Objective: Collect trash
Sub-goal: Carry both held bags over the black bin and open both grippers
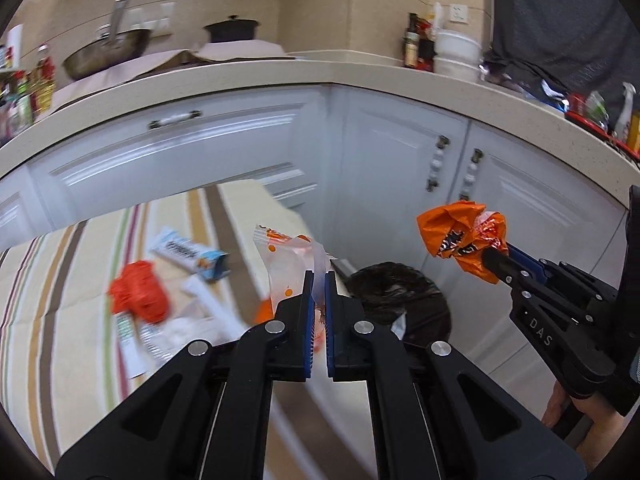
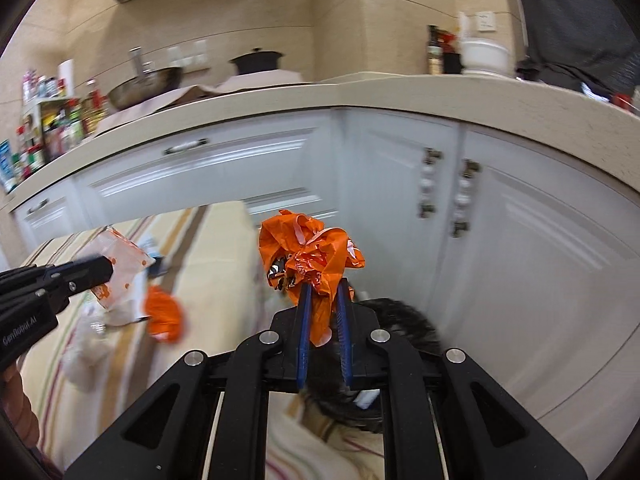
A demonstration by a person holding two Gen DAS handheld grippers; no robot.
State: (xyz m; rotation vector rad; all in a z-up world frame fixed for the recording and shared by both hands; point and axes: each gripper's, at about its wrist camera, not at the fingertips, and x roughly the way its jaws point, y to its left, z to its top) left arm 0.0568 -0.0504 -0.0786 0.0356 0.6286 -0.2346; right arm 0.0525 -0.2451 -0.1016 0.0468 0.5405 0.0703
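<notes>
My left gripper (image 1: 319,280) is shut on a clear plastic wrapper with orange dots (image 1: 286,264), held above the table's right edge; it also shows in the right wrist view (image 2: 120,264). My right gripper (image 2: 324,292) is shut on a crumpled orange wrapper (image 2: 308,256), held in the air above the black-lined trash bin (image 2: 400,320). In the left wrist view that orange wrapper (image 1: 460,240) hangs right of the bin (image 1: 400,296). More trash lies on the striped tablecloth (image 1: 60,280): a crumpled orange bag (image 1: 140,296), a white and blue packet (image 1: 192,256) and white papers (image 1: 160,340).
White cabinet doors (image 1: 400,160) with handles stand close behind the bin. A beige counter (image 1: 280,76) above carries a wok (image 1: 108,52), a black pot (image 1: 232,28), bottles (image 1: 416,44) and a white container (image 1: 456,56). A spice rack (image 2: 44,132) stands at the far left.
</notes>
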